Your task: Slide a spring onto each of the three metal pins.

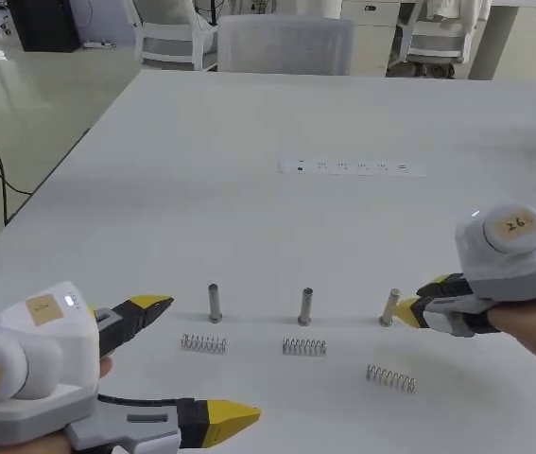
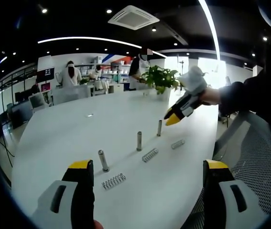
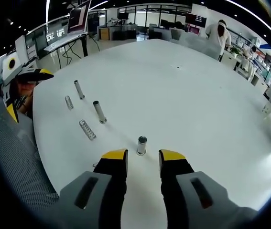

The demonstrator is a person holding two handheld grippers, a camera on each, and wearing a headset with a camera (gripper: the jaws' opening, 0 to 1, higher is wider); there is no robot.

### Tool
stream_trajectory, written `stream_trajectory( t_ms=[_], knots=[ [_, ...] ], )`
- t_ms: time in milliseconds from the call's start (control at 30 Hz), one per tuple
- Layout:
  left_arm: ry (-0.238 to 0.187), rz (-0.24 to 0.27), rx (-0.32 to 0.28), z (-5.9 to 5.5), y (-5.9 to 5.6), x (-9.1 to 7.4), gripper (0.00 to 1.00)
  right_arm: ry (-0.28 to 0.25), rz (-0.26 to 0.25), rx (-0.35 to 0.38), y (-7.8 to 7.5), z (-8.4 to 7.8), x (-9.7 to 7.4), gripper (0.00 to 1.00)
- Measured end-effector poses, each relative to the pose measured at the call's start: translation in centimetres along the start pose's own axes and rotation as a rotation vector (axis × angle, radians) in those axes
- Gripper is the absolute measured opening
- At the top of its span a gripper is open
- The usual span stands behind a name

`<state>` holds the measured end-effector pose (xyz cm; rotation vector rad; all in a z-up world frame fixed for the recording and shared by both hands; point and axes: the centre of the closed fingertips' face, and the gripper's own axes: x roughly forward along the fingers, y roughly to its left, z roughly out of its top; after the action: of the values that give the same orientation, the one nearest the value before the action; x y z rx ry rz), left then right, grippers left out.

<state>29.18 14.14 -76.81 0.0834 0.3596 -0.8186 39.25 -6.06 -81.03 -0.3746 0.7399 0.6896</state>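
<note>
The fingers (image 3: 115, 155) of the right gripper (image 3: 137, 155) are a little apart and empty, the right pin (image 3: 141, 144) stands straight up just ahead of them, and its spring (image 1: 390, 378) lies flat on the desk (image 1: 343, 227) nearby.

Head view high above pins (image 1: 305, 307); gripper views low, inward along same row

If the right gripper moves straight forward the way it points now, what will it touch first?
Probably the upright silver metal pin just ahead of the right gripper, in line with the gap between its jaws; depth is uncertain.
</note>
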Motion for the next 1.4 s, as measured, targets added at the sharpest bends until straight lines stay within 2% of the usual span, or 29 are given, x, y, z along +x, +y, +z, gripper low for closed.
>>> stream_trajectory(
  t_ms=[433, 700, 867, 1233, 1400],
  knots=[
    [0.001, -0.002, 0.000, -0.1, 0.0, 0.0, 0.94, 0.008, 0.007, -0.013, 0.5, -0.6, -0.5, 0.28],
    [-0.001, -0.002, -0.001, 0.0, -0.1, 0.0, 0.94, 0.022, 0.031, -0.032, 1.3, -1.2, -0.5, 0.28],
    [-0.003, -0.001, 0.000, 0.0, -0.1, 0.0, 0.94, 0.044, 0.062, -0.043, 2.2, -1.8, -0.3, 0.27],
    [-0.004, -0.001, 0.001, 0.0, -0.1, 0.0, 0.94, 0.090, 0.166, -0.100, 5.2, -2.7, 0.1, 0.27],
    [-0.006, 0.000, 0.000, 0.1, -0.1, 0.0, 0.94, 0.113, 0.188, -0.123, 5.9, -3.2, 0.3, 0.27]
  ],
)
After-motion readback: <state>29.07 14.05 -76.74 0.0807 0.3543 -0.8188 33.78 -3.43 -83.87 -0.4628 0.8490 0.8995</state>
